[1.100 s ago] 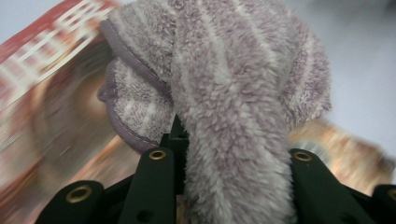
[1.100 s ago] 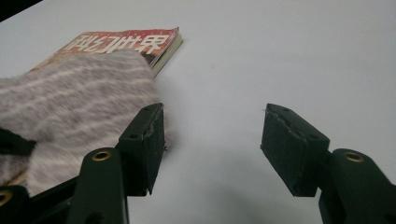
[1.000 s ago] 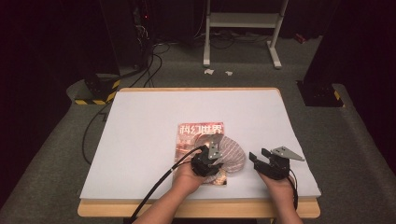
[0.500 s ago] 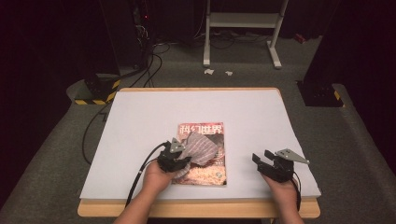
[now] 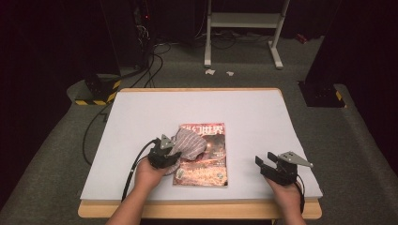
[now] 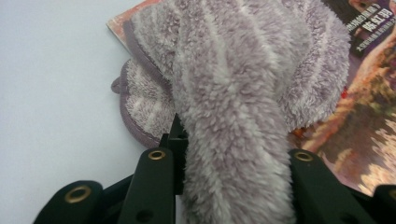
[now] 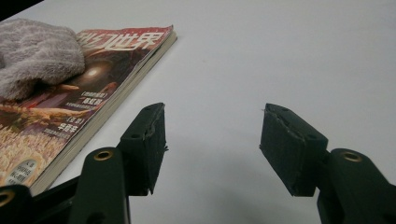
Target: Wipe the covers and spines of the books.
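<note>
A fluffy grey striped cloth (image 5: 188,143) lies bunched over the upper left part of a magazine (image 5: 206,161) with a red-orange cover on the white table. My left gripper (image 5: 171,152) is at the magazine's left edge, shut on a fold of the cloth (image 6: 229,140), which fills the space between its jaws. My right gripper (image 5: 264,164) rests near the table's front right, to the right of the magazine (image 7: 70,121), open with bare table between its jaws (image 7: 212,140).
The white table top (image 5: 253,117) has a wooden front edge. A black cable (image 5: 133,164) trails from the left gripper off the front. Beyond the table stand a white rack frame (image 5: 244,28) and black stands on a grey floor.
My left gripper has dragged the cloth leftward across the magazine, from its right half to its left edge. The right gripper has stayed in place.
</note>
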